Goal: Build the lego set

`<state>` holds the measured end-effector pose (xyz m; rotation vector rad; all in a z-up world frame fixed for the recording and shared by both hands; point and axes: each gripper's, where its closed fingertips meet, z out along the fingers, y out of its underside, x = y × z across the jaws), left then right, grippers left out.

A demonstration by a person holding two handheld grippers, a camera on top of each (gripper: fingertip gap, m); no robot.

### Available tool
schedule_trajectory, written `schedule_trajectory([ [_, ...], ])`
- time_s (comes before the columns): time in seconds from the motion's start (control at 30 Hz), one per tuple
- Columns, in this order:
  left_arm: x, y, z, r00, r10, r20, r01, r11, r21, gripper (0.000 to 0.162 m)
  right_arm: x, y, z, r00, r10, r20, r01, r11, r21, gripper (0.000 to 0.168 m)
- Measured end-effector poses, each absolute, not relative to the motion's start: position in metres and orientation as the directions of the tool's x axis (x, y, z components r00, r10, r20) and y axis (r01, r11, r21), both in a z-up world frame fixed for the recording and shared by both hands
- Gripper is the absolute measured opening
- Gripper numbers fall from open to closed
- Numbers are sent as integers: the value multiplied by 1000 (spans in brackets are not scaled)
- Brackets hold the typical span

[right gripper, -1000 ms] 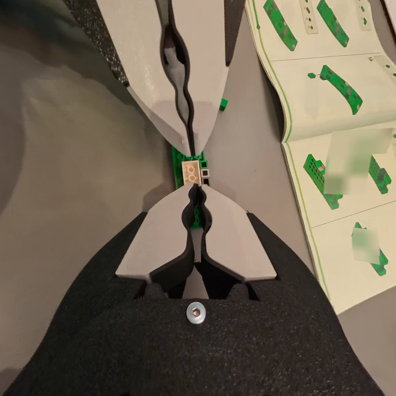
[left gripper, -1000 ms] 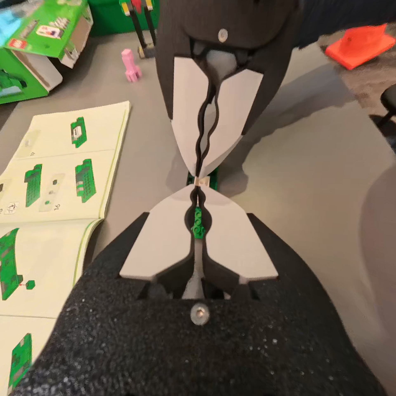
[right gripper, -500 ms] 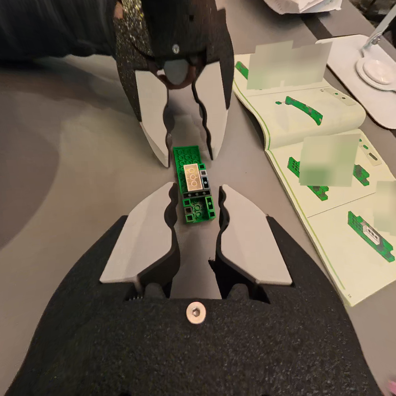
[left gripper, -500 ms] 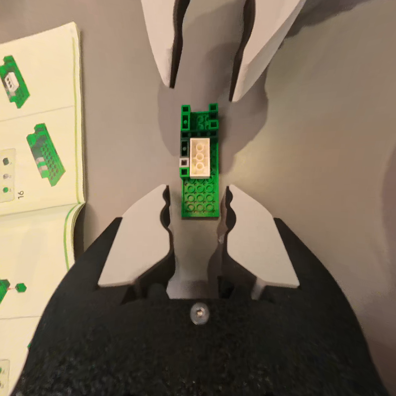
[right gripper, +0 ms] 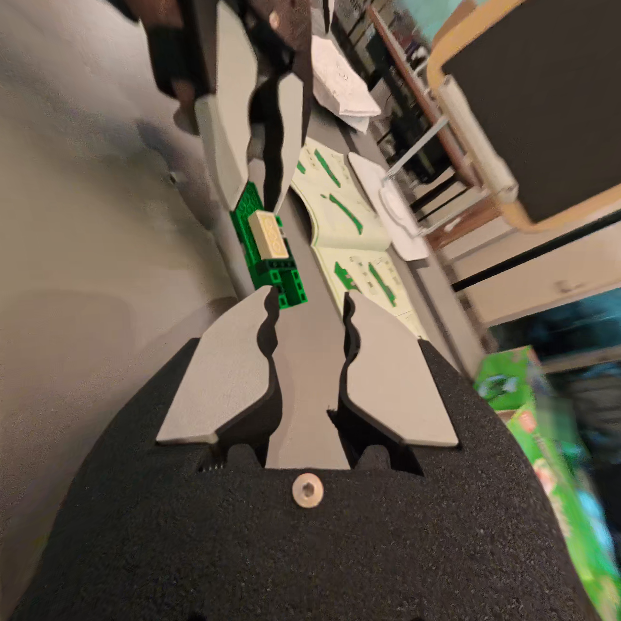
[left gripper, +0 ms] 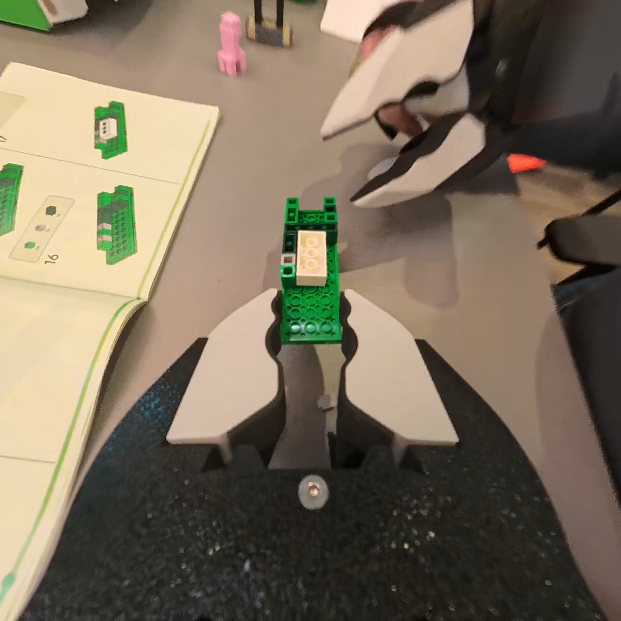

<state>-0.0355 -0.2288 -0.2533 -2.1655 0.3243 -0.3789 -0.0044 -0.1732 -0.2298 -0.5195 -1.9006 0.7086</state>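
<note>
A green lego build [left gripper: 312, 312] with a white brick [left gripper: 311, 257] on top lies lengthwise in front of my left gripper [left gripper: 311, 295]. That gripper's jaws are closed on the sides of the build's near green plate. My right gripper [left gripper: 337, 168] is open and empty, up and to the right of the build, blurred. In the right wrist view my right gripper [right gripper: 308, 292] is open with nothing between its fingers. The build [right gripper: 268, 272] and its white brick [right gripper: 268, 235] sit just beyond its left fingertip. The left gripper [right gripper: 253, 206] holds the build's far end.
An open instruction booklet [left gripper: 100, 201] lies left of the build and also shows in the right wrist view [right gripper: 353, 235]. A pink figure [left gripper: 230, 50] and a small black-and-yellow build [left gripper: 268, 30] stand at the back. Green boxes [right gripper: 537, 437] and a white lamp base [right gripper: 396, 215] are on the right. Across from one pair of fingers to the other is roughly 8 cm. From my right tips it is roughly 20 cm to the pink figure [left gripper: 230, 50]; from my left, 30 cm.
Both grippers were shut at the build, then opened around it. Now the left has closed on its near end and the right has swung away to the right, still open.
</note>
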Motion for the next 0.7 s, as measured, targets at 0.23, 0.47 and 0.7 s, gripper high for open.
schedule_trajectory([
  [0.23, -29, -254, -212, 812, -461, 357, 158, -415, -896, 32, 3, -194, -206, -438, 565, 699, -215, 689, -692, 33],
  [0.47, -15, -273, -181, 673, -589, 448, 265, -374, -889, 32, 21, -228, -164, -550, 527, 648, -404, 511, -759, 26],
  [0.7, -3, -271, -174, 625, -624, 468, 275, -386, -881, 32, 20, -233, -158, -537, 497, 682, -453, 512, -730, 12],
])
